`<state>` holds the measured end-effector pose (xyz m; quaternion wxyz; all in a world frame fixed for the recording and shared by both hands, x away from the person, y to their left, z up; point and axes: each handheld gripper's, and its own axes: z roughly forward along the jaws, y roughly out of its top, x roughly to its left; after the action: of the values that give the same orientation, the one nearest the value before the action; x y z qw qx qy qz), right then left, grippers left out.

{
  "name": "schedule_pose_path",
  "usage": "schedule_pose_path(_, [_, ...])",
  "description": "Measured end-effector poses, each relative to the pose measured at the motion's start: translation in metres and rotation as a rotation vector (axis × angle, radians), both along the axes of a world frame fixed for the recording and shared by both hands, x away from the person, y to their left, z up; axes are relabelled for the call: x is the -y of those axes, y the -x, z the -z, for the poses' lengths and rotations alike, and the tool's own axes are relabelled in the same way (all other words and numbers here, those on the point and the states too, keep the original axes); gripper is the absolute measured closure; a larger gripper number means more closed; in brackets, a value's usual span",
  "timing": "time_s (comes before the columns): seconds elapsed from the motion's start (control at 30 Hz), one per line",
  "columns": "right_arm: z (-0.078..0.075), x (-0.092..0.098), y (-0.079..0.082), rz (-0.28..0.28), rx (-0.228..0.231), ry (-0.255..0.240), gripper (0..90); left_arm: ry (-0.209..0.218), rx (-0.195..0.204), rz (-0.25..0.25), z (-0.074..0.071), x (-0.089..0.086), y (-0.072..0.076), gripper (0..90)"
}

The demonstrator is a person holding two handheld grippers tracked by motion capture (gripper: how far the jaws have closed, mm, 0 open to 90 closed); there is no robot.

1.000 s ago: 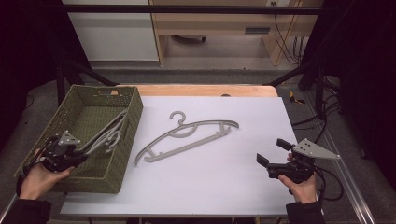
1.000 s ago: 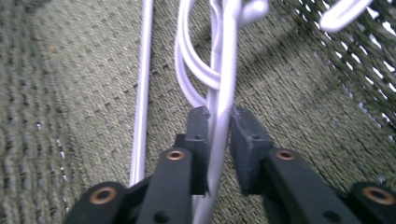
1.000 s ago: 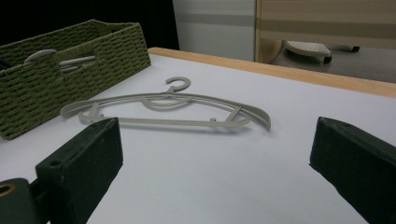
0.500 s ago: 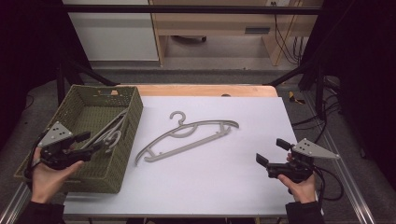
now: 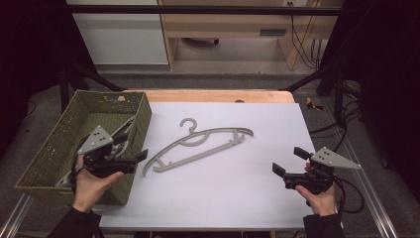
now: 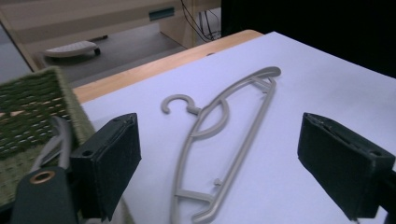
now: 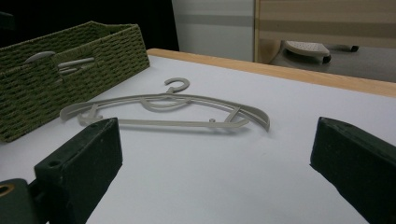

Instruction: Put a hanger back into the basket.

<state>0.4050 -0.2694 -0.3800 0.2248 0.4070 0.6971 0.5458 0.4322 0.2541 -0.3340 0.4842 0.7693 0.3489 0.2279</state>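
Note:
A grey plastic hanger [image 5: 198,144] [image 6: 224,135] [image 7: 163,109] lies flat in the middle of the white table, hook toward the far side. More grey hangers [image 5: 124,131] [image 7: 60,60] lie in the green woven basket [image 5: 114,96] [image 7: 93,51] at the left. My left gripper [image 5: 131,148] [image 6: 219,140] hovers over the basket's right wall and points at the table hanger. Its jaws have just been opening and nothing is between them. My right gripper [image 5: 288,160] [image 7: 215,135] rests open and empty near the front right, facing the hanger.
A wooden strip [image 5: 218,95] runs along the table's far edge. Past it stand a wooden bench [image 5: 233,25] and a white cabinet [image 5: 119,34]. Black frame bars and cables [image 5: 341,134] flank the table's right side.
The left gripper has moved right and slightly up, from inside the basket to above its right wall, and its jaws have spread apart. The right gripper has stayed put.

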Motion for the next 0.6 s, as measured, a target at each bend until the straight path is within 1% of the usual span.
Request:
schedule_pose_path(0.13, [0.0,0.0,0.0,-0.002,-0.002,0.0,2.4,-0.012,-0.015,0.036,0.006,0.022,-0.006,12.1])
schedule_pose_path(0.3, [0.001,0.0,0.0,-0.006,-0.002,0.004,2.4,-0.029,-0.042,0.056,0.015,0.045,-0.018,11.6])
schedule_pose_path(0.4, [0.001,0.0,0.0,-0.008,-0.005,-0.001,2.4,-0.011,-0.056,0.051,0.022,0.054,-0.027,11.7])
schedule_pose_path(0.47, [0.001,-0.001,-0.001,-0.006,-0.005,0.001,2.4,-0.018,-0.058,0.045,0.026,0.057,-0.033,11.8])
schedule_pose_path(0.5, [0.001,-0.001,-0.001,-0.006,-0.004,-0.001,2.4,-0.033,-0.062,0.04,0.029,0.059,-0.037,12.1])
schedule_pose_path(0.53, [0.002,-0.001,-0.001,-0.005,-0.004,0.003,2.4,-0.031,-0.066,0.033,0.031,0.061,-0.039,12.4])
schedule_pose_path(0.6, [0.002,-0.001,-0.001,-0.007,-0.004,0.002,2.3,-0.048,-0.076,0.024,0.037,0.062,-0.046,13.6])
